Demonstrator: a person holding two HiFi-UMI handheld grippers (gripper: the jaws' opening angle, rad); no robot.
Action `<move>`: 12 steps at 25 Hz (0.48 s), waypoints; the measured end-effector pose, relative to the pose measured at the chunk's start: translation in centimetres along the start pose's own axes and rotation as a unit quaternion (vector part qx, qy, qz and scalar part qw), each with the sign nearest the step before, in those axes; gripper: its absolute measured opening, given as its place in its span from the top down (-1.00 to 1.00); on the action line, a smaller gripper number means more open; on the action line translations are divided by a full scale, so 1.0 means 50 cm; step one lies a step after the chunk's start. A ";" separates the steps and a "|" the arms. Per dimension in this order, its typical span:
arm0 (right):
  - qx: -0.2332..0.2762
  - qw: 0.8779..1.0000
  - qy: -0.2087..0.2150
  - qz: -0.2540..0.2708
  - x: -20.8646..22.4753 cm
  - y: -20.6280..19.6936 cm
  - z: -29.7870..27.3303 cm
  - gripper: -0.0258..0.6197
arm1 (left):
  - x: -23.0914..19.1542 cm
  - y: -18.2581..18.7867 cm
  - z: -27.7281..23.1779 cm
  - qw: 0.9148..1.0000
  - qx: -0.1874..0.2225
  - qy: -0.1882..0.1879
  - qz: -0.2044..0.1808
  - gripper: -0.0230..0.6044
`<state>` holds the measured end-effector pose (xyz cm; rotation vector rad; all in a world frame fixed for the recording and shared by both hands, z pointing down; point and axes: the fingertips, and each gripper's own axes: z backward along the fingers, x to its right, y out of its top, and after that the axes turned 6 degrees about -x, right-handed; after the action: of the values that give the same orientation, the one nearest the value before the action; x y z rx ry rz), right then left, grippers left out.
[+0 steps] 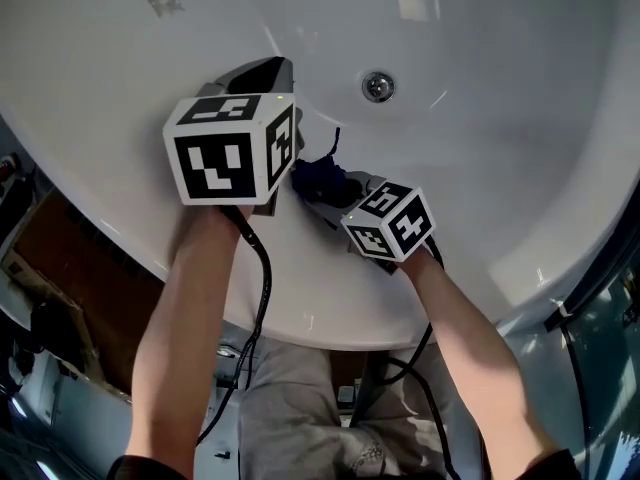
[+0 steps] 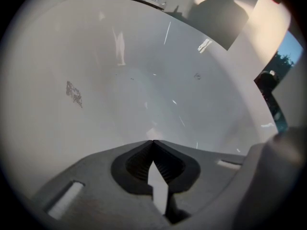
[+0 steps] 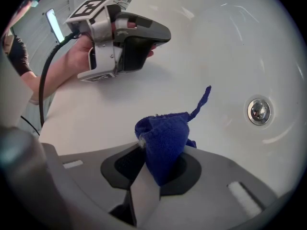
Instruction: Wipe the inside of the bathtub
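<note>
Over the white bathtub point(image 1: 520, 148), the left tongs point(image 2: 152, 143) hover with their jaw tips pressed together on nothing. A grey smudge point(image 2: 74, 94) marks the tub wall ahead of them and to their left. Just to their right, the right tongs point(image 3: 160, 151) are clamped on a bunched blue cloth point(image 3: 165, 137), with a loose thread trailing off it. The chrome drain point(image 3: 259, 111) lies beyond these tongs to their right, apart from the cloth.

White glossy bathtub point(image 1: 520, 138), metal drain point(image 1: 378, 86) at the bottom, greyish smudge point(image 1: 165, 3) on its wall; bunched blue cloth point(image 3: 165, 140) pinched in the right gripper point(image 3: 156, 152).
</note>
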<state>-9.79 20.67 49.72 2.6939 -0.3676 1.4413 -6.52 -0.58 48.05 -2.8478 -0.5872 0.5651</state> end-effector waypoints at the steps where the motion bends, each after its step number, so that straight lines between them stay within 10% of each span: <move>1: -0.001 1.000 0.004 0.003 -0.013 -0.001 0.004 0.64 | 0.000 -0.001 0.000 1.000 -0.001 0.000 0.000 0.92; 12: -0.002 0.998 0.042 0.035 -0.145 -0.009 0.046 0.64 | 0.002 -0.005 0.000 1.000 -0.004 -0.002 -0.003 0.92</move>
<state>-11.68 22.03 42.45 2.6321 -0.4634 1.5646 -6.52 -0.30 48.05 -2.8530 -0.6002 0.5672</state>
